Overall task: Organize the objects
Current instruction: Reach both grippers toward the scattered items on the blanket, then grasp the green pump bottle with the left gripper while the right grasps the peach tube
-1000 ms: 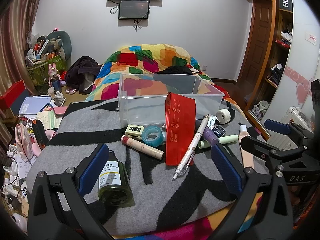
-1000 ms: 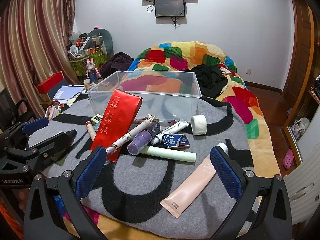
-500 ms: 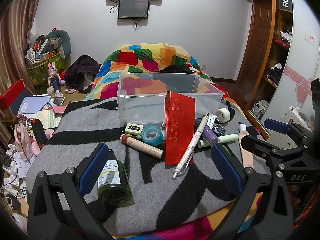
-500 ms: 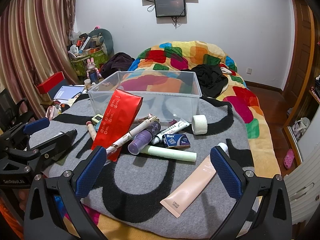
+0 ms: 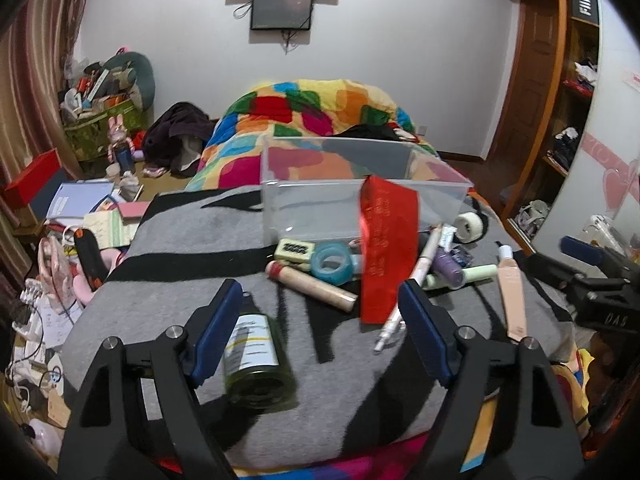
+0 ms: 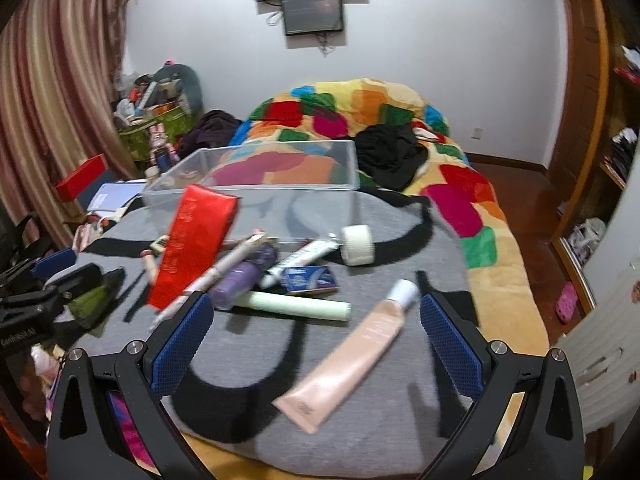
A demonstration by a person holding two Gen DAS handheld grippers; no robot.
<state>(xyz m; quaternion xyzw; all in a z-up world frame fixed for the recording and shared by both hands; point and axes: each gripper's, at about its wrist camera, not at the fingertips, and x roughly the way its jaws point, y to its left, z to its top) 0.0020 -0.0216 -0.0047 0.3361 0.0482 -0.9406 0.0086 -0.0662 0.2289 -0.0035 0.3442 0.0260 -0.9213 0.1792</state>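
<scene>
Grey-and-black blanket [image 5: 192, 240] covers the foot of a bed, with a patchwork quilt [image 5: 304, 108] behind it and a white wall beyond. On the blanket we see a clear bin [image 5: 340, 188], empty as far as we can tell, and a heap of small things just in front of it. A red pouch [image 5: 386, 248] leans against the bin's front wall. Beside it lie a blue tape roll [image 5: 334, 262], a tan tube [image 5: 312, 286], a pen [image 5: 408, 284], a purple bottle [image 6: 244, 276], a pale green stick [image 6: 298, 305] and a white roll [image 6: 357, 245].

Our left gripper [image 5: 320, 330] hangs over the near blanket, its jaws having just been closing yet wide apart. A dark green bottle [image 5: 254, 354] lies on its side between them, close against the left pad [image 5: 218, 332] — we cannot tell if it touches — and clear of the right one.

Our right gripper [image 6: 316, 344] is spread wide over a peach tube [image 6: 352, 354], which lies slantwise between the pads — neither presses on it.
</scene>
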